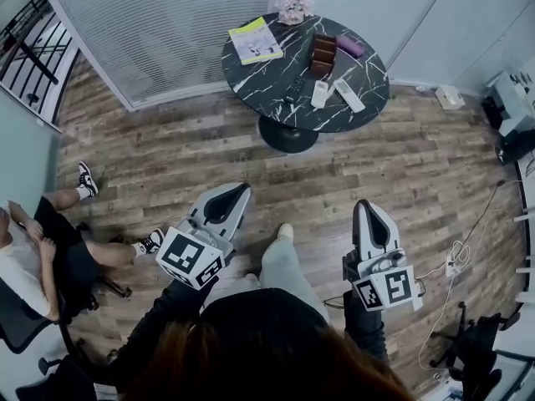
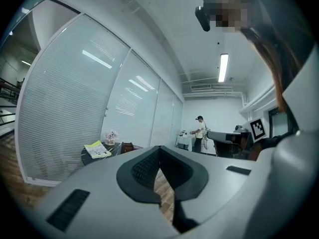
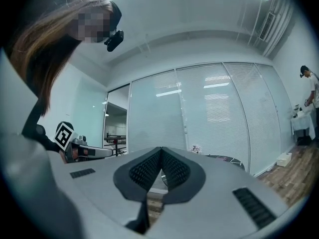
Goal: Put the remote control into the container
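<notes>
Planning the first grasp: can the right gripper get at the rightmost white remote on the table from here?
Probably not yet. The right gripper, jaws shut, is far from the white remote on the round table. Bare wooden floor lies between them, so stepping closer comes first.

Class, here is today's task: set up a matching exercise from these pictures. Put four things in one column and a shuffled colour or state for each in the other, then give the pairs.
Things:
1. book
2. container
3. flowers
4. left gripper

Colour or state:
A. brown
B. shut, holding nothing
C. yellow-green
D. pink

Pairs: 1-C, 2-A, 3-D, 4-B
</notes>
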Tool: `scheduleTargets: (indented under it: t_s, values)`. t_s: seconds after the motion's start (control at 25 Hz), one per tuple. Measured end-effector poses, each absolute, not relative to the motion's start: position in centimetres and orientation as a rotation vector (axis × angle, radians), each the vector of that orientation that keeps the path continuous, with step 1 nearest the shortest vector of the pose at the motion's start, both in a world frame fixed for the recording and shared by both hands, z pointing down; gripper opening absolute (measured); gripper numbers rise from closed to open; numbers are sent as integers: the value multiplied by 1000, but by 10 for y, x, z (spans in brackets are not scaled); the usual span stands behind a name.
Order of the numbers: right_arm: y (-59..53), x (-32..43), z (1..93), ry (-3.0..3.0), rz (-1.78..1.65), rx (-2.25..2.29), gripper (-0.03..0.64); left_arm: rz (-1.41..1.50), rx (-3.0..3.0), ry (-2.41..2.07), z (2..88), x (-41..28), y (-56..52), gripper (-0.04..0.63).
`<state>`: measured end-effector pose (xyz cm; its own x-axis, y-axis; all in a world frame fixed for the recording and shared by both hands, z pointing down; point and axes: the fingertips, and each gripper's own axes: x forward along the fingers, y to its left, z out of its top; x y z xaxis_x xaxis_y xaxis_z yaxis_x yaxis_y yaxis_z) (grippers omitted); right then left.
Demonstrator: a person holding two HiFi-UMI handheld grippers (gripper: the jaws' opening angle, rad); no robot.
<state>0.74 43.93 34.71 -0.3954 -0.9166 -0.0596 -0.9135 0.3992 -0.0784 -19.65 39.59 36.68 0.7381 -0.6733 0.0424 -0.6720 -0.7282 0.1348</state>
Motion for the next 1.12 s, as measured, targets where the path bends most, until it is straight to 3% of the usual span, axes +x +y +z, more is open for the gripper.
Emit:
scheduleTargets:
  t_s: [0.64, 1.12]
  values:
    - [265, 86, 317, 2606, -25, -1489, 17, -30, 2781, -1248, 337, -120, 254, 9]
    - [205, 115, 313, 2598, -41, -1468, 17, -43, 2733, -1303, 339, -99, 200, 9]
